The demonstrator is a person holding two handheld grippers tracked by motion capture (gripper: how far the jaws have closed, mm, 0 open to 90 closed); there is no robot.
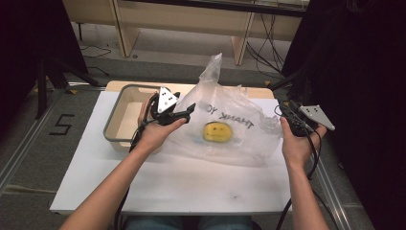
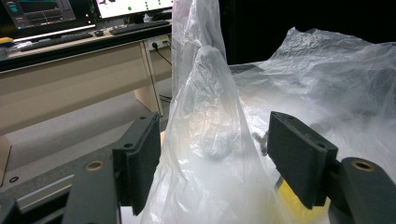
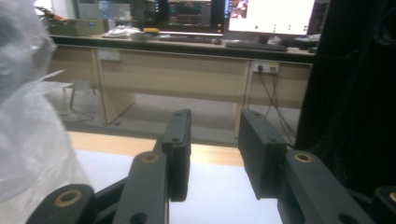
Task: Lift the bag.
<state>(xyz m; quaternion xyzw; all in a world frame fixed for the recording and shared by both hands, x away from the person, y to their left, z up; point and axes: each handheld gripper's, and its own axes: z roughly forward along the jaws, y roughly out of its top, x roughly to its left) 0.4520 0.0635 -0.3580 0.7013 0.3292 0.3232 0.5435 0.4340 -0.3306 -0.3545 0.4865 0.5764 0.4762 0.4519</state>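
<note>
Beside tray (image 1: 125, 92), left tongs (image 2: 215, 158) spread around bag (image 1: 230, 124), level; right tongs (image 3: 212, 149) released, empty.

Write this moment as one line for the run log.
left gripper: jaws around plastic bag, pads apart | right gripper: open, empty | yellow object: inside bag | tray: beside bag

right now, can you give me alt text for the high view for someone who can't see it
A clear plastic bag printed with "THANK YOU" lies on a white table with a yellow object inside it. A person's left gripper is at the bag's left side, next to a grey tray, while the right gripper sits just off the bag's right edge.
</note>
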